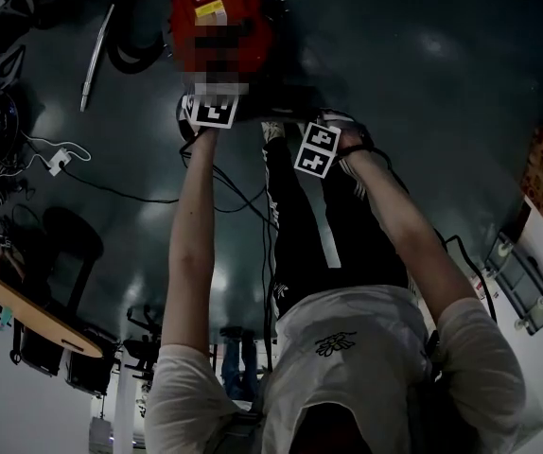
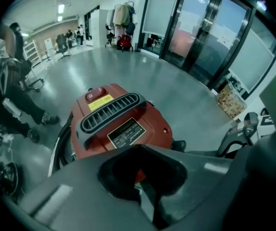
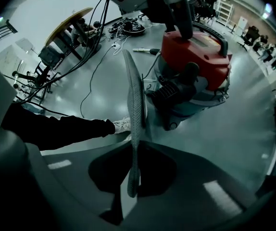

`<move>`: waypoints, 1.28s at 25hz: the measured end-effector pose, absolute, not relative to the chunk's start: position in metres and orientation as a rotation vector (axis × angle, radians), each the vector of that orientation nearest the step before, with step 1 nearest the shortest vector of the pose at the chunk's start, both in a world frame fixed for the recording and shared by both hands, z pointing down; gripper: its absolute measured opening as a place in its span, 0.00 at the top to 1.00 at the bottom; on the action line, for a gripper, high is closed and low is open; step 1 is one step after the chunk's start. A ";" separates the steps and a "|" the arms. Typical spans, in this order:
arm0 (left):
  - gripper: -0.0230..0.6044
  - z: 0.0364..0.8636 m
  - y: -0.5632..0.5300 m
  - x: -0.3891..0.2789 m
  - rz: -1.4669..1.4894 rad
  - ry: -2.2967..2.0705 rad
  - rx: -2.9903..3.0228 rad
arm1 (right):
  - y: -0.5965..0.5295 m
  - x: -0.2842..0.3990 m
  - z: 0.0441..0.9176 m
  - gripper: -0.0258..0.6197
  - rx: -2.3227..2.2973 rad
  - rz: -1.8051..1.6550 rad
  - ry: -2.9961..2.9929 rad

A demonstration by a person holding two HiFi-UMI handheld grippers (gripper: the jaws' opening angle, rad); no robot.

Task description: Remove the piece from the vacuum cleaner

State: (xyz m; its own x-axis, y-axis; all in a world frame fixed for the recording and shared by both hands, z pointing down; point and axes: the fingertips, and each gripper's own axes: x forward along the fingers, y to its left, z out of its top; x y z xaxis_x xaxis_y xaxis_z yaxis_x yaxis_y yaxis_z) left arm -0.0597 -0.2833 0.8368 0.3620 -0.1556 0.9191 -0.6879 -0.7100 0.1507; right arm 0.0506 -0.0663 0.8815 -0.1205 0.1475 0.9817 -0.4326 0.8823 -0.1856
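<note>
grey and thin, the piece is pinched edge-on in the right gripper, seemingly clear of the red vacuum cleaner. the left gripper is closed on nothing. gripped by one edge only, the piece could twist and slip out.

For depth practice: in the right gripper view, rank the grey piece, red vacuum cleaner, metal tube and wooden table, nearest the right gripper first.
1. grey piece, in the right gripper's jaws.
2. red vacuum cleaner, ahead right.
3. metal tube, beyond it.
4. wooden table, far left.
</note>
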 end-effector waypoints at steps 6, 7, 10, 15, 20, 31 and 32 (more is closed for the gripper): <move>0.96 0.795 -0.251 -0.075 1.003 -1.049 1.990 | -0.090 0.058 0.841 0.91 0.312 0.501 -1.653; 0.96 0.786 -0.243 -0.076 0.966 -1.073 1.962 | -0.092 0.060 0.831 0.91 0.322 0.495 -1.659; 0.96 0.752 -0.230 -0.074 0.902 -1.101 1.960 | -0.098 0.056 0.798 0.91 0.375 0.488 -1.690; 0.96 0.666 -0.233 -0.058 0.793 -1.154 2.107 | -0.109 0.055 0.732 0.91 0.549 0.498 -1.751; 0.96 0.581 -0.239 -0.053 0.612 -1.275 2.193 | -0.136 0.065 0.661 0.91 0.736 0.485 -1.847; 0.96 0.444 -0.256 -0.072 0.413 -1.436 2.423 | -0.222 0.078 0.500 0.90 1.193 0.444 -2.138; 0.96 0.431 -0.256 -0.073 0.396 -1.454 2.452 | -0.227 0.076 0.484 0.90 1.231 0.413 -2.167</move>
State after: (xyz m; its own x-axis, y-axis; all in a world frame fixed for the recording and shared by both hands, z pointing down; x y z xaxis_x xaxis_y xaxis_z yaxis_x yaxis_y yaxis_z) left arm -0.0729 -0.2559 0.4313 0.4613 -0.8100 0.3622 -0.8817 -0.4641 0.0851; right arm 0.0761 -0.2272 0.4835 -0.3851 -0.6649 0.6401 -0.8536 0.5202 0.0268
